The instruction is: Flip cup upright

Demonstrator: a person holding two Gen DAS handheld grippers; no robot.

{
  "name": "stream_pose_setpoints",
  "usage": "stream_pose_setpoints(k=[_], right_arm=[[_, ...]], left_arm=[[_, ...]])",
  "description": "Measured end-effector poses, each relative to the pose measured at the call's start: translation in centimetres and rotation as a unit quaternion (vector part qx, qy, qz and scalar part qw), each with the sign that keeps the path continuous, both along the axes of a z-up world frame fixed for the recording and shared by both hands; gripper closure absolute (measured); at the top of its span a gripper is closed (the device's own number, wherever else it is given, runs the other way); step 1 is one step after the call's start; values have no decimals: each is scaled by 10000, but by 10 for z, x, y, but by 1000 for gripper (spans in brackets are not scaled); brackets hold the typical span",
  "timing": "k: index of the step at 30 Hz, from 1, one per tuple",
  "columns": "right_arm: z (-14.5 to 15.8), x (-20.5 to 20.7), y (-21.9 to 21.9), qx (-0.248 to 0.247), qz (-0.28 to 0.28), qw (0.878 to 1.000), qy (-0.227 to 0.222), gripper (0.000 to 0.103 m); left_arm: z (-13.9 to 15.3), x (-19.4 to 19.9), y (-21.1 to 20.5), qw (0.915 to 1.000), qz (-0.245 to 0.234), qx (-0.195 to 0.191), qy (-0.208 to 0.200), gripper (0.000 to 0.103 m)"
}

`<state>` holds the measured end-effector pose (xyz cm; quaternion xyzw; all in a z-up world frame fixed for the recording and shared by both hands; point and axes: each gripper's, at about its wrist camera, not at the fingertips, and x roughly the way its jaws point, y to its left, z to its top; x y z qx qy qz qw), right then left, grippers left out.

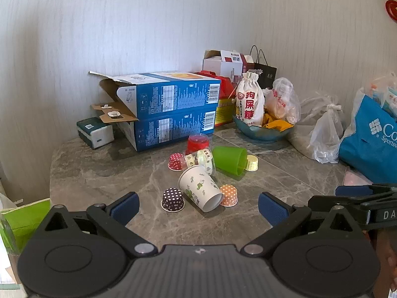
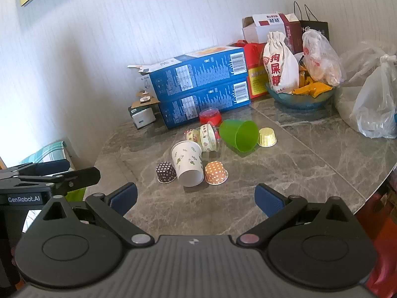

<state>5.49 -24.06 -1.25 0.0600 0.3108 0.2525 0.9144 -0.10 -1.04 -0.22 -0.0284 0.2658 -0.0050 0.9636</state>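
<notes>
Several cups lie in a cluster on the marble table (image 1: 99, 168). A white paper cup (image 1: 199, 188) (image 2: 188, 162) with a green print lies on its side, mouth toward me. A green plastic cup (image 1: 229, 160) (image 2: 239, 135) lies on its side behind it. A clear cup with a patterned band (image 1: 203, 160) (image 2: 207, 136) lies tipped between them. Small dotted baking cups, dark (image 1: 173, 199) (image 2: 165, 172), orange (image 1: 228, 195) (image 2: 215, 172) and red (image 1: 176, 161), stand upside down. My left gripper (image 1: 198, 208) is open and empty, short of the cluster. My right gripper (image 2: 196, 198) is open and empty too.
A red lidded cup (image 1: 197, 142) and a gold foil cup (image 1: 252, 162) sit by the cluster. Two stacked blue boxes (image 1: 171, 109), a tissue pack (image 1: 95, 132), a bowl of snacks (image 1: 263, 130) and plastic bags (image 1: 325, 134) line the back. The table edge curves at the left.
</notes>
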Motion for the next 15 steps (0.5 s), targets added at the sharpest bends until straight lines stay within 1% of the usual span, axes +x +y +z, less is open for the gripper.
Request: stream_pose_setpoints(k=[9,15], right_arm=[[-2,-3,2,-27,20,10000,-16,1],[-2,-4,3,-80,21,10000,-21,1]], left_arm=[[-2,-3,4,10000,-4,-65,38,0],[-2,-3,5,10000,0,-43,30,0]])
